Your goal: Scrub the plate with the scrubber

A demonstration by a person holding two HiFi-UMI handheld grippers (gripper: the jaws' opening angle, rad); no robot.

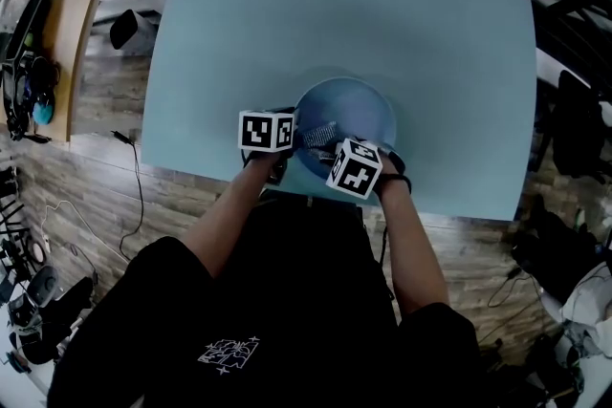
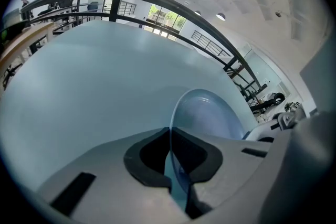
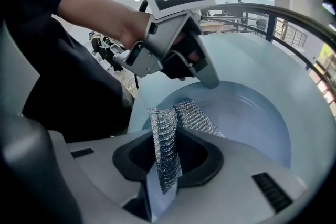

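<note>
**Scrubbing in hand, plate pinned by its rim**

One plate (image 1: 359,110) lies low in the centre of the head view, on the table (image 1: 287,14). The left gripper (image 2: 170,162) has its jaws nearly together on the rim. The right gripper (image 3: 164,170) pinches the one mesh scrubber (image 3: 191,113) over the plate. The next move probably calls for firm strokes across the plate's face.

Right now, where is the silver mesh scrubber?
The scrubber is clamped in the right claw, low centre in the right gripper view, over the round blue plate.
</note>
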